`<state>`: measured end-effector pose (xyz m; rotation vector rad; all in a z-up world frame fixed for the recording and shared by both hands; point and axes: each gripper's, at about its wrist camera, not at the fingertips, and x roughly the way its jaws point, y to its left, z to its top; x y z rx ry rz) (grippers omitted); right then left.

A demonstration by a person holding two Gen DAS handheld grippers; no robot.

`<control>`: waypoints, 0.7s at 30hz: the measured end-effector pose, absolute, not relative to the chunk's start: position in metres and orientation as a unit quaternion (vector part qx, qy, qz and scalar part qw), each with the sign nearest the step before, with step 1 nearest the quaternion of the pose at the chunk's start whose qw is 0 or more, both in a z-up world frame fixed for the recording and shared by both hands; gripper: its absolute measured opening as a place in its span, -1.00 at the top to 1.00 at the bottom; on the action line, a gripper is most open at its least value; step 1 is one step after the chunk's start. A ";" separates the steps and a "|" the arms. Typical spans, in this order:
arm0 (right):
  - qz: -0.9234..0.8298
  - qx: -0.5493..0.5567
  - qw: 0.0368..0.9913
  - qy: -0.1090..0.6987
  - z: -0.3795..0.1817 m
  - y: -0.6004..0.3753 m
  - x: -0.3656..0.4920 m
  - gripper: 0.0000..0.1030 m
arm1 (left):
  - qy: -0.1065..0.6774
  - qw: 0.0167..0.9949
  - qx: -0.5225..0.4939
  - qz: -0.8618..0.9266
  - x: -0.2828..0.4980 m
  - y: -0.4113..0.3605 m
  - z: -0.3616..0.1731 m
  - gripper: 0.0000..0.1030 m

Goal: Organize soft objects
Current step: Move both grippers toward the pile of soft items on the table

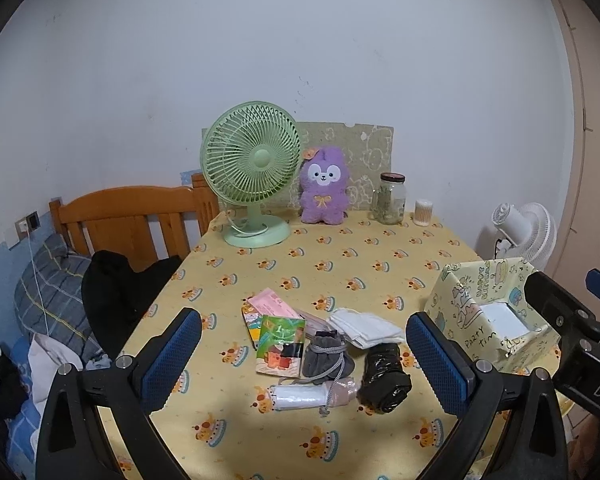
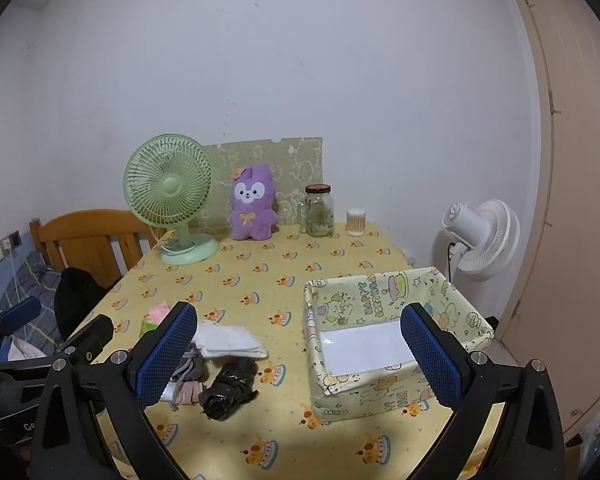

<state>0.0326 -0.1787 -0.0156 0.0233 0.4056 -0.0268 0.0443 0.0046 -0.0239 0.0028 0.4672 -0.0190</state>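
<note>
Left gripper [image 1: 304, 354] and right gripper [image 2: 300, 354] hovering agape, empty, above yellow tablecloth [image 2: 260, 276]; clutter pile [image 1: 324, 348] sitting mid-table; box [image 2: 384, 344] reading "HAPPY BIRTHDAY" nearing right edge.

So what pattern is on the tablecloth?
Pale yellow tablecloth with repeated small orange-and-white cake motifs; clearest in the left wrist view.
</note>
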 end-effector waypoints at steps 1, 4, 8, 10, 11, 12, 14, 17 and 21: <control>-0.014 0.012 0.979 0.203 -0.015 -0.179 0.034 -0.99 | 0.232 0.973 0.000 -0.010 0.045 0.005 -0.025 -1.00; -0.015 0.013 0.979 0.204 -0.015 -0.180 0.036 -0.99 | 0.233 0.972 0.000 -0.010 0.047 0.004 -0.025 -1.00; -0.017 0.017 0.979 0.203 -0.015 -0.180 0.036 -0.99 | 0.231 0.973 0.001 -0.015 0.047 0.003 -0.025 -0.99; -0.019 0.017 0.979 0.203 -0.014 -0.181 0.037 -0.99 | 0.228 0.973 0.004 -0.015 0.046 0.001 -0.026 -1.00; -0.019 0.017 0.979 0.202 -0.014 -0.182 0.037 -0.99 | 0.228 0.974 0.005 -0.016 0.045 0.001 -0.025 -1.00; -0.019 0.017 0.979 0.202 -0.014 -0.182 0.036 -0.99 | 0.227 0.974 0.004 -0.017 0.045 0.001 -0.025 -1.00; -0.017 0.017 0.979 0.202 -0.013 -0.182 0.037 -0.99 | 0.226 0.974 0.005 -0.017 0.044 0.001 -0.025 -1.00; -0.016 0.016 0.979 0.201 -0.013 -0.181 0.036 -0.99 | 0.226 0.974 0.004 -0.017 0.043 0.000 -0.026 -1.00; -0.015 0.018 0.980 0.200 -0.013 -0.182 0.034 -0.99 | 0.226 0.974 0.003 -0.017 0.042 -0.001 -0.026 -0.99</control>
